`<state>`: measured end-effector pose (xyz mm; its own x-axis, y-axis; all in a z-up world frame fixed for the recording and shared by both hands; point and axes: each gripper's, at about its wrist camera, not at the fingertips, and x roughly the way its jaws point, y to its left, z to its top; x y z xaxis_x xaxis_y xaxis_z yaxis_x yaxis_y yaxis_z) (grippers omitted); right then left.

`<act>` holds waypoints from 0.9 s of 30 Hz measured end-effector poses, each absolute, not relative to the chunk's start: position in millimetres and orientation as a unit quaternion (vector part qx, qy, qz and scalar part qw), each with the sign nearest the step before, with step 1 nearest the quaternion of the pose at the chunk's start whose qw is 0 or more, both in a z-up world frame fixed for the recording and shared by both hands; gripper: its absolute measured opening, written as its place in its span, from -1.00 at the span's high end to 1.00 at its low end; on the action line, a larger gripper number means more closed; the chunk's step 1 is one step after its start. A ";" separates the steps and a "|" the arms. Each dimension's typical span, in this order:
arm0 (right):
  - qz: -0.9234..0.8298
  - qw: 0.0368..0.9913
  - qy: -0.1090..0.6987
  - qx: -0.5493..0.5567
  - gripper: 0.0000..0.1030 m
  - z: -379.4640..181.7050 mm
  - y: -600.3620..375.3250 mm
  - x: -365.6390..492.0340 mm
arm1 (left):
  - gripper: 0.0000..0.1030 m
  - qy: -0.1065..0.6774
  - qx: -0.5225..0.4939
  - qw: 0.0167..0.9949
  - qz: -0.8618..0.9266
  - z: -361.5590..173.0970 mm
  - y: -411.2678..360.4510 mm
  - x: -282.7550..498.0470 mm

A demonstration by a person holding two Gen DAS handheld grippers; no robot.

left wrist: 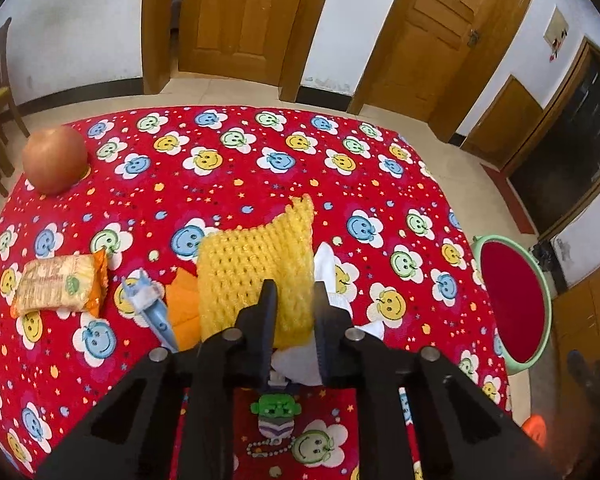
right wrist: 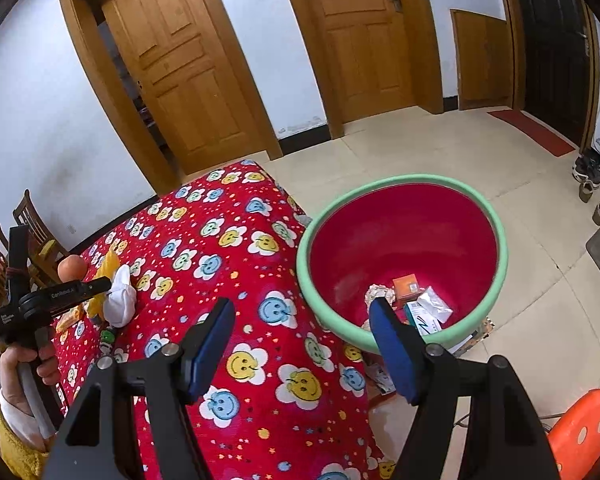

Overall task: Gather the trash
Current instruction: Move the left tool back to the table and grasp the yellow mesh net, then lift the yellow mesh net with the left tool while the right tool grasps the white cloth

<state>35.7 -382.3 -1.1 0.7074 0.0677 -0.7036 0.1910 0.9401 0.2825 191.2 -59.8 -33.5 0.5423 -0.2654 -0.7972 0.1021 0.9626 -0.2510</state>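
Note:
My left gripper (left wrist: 294, 294) is shut on a yellow foam fruit net (left wrist: 256, 268) together with a crumpled white tissue (left wrist: 332, 280), just above the red smiley tablecloth (left wrist: 260, 184). In the right wrist view the left gripper (right wrist: 100, 284) holds the white tissue (right wrist: 120, 300) and the yellow net (right wrist: 110, 260). My right gripper (right wrist: 300, 320) is open and empty at the table's right edge, beside the red basin with a green rim (right wrist: 400, 184). The basin holds an orange box (right wrist: 406, 288), a clear wrapper (right wrist: 434, 304) and crumpled paper (right wrist: 378, 292).
On the cloth lie a biscuit packet (left wrist: 56, 284), a blue-white wrapper (left wrist: 148, 304), an orange wrapper (left wrist: 184, 308), an apple (left wrist: 54, 160) and a green keychain toy (left wrist: 276, 412). The basin (left wrist: 512, 300) stands right of the table. An orange stool (right wrist: 584, 432) and wooden chairs (right wrist: 28, 220) stand nearby.

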 end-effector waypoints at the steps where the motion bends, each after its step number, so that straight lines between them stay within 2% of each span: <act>1: -0.032 0.909 0.381 0.169 -0.40 -0.6 -380.3 36.1 | 0.72 0.464 -0.088 0.875 -0.107 -31.1 -58.0 189.0; 2: -0.030 0.909 0.380 0.168 -0.40 -0.2 -378.5 36.4 | 0.79 0.461 -0.087 0.877 -0.110 -28.7 -57.0 186.8; 11: -0.003 0.911 0.379 0.161 -0.40 7.3 -354.0 41.3 | 0.79 0.423 -0.073 0.894 -0.127 6.5 -47.8 157.8; 27: 0.067 0.913 0.383 0.128 -0.40 16.7 -281.3 68.8 | 0.79 0.407 -0.089 0.904 -0.097 18.0 -2.4 129.9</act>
